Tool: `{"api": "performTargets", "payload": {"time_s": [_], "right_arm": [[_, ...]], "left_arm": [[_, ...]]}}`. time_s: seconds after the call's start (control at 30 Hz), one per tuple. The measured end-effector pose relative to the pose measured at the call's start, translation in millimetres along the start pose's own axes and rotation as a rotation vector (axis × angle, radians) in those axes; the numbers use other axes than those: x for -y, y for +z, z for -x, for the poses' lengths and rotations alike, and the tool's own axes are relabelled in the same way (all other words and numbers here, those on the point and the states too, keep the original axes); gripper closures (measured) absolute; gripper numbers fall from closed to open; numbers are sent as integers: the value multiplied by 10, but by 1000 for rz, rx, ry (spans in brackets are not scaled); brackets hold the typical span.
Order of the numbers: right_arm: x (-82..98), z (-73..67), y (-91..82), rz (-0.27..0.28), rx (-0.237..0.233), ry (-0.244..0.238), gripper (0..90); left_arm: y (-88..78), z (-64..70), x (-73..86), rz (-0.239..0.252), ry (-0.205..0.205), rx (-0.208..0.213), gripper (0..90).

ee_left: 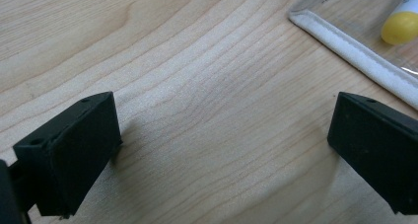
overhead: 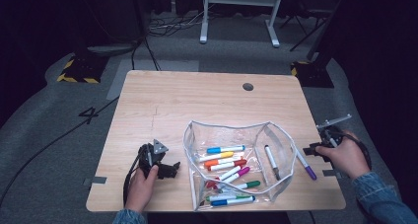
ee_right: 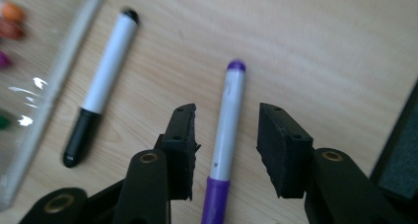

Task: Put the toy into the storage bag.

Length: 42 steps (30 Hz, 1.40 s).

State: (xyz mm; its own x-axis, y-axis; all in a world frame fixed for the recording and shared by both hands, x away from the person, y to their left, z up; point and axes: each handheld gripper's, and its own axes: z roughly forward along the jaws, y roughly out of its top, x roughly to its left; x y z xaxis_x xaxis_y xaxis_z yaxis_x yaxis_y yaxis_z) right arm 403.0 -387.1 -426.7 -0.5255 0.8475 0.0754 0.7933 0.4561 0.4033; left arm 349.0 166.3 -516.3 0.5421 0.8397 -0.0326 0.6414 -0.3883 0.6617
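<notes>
A clear zip pouch (overhead: 226,126) lies open on the wooden table (overhead: 197,93) with several coloured markers inside. A white marker with purple cap (overhead: 305,166) (ee_right: 227,120) lies on the table right of the pouch. My right gripper (overhead: 315,150) (ee_right: 226,113) is low over it, open, one jaw on each side with gaps to the barrel. A black-capped white marker (overhead: 272,162) (ee_right: 106,81) lies by the pouch's right side. My left gripper (overhead: 170,169) (ee_left: 224,130) rests open and empty on the table left of the pouch edge (ee_left: 355,56).
A yellow marker cap (ee_left: 401,27) shows through the pouch in the left gripper view. A round cable hole (overhead: 248,86) sits at the table's far side. The table's right edge runs close beside my right hand (overhead: 347,157). Cables and stands cross the floor beyond.
</notes>
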Motion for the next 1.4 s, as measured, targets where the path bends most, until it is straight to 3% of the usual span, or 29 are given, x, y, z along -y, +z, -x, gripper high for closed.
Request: {"api": "performTargets", "payload": {"time_s": [0.2,0.27,0.33,0.4,0.53,0.73,0.87,0.97,1.07,1.23,1.4], "right_arm": [[196,62,307,-80,0,34,691],[219,77,358,-101,7,50,765],[218,79,366,-106,36,67,769],[205,74,357,-104,35,77,770],[121,65,189,-69,26,69,770],[-205,-108,-360,14,21,-13,770],[-499,-399,-764,76,12,-111,770],[-734,-711,-1003,107,-14,-201,770],[-930,-1046,-1120,113,-42,-297,770],[-1140,-1643,-1109,99,-126,-449,770],[-1233,-2194,-793,2,-199,-603,770]], "left_arm": [[0,0,0,0,0,0,0],[0,0,0,1,0,0,0],[0,0,0,1,0,0,0],[0,1,1,1,-2,0,0],[0,1,1,1,-2,0,0],[0,1,1,1,-2,0,0],[0,1,1,1,-2,0,0],[0,1,1,0,-2,0,0],[0,1,1,1,-2,0,0],[0,1,1,1,-2,0,0],[1,1,1,2,-1,0,0]]}}
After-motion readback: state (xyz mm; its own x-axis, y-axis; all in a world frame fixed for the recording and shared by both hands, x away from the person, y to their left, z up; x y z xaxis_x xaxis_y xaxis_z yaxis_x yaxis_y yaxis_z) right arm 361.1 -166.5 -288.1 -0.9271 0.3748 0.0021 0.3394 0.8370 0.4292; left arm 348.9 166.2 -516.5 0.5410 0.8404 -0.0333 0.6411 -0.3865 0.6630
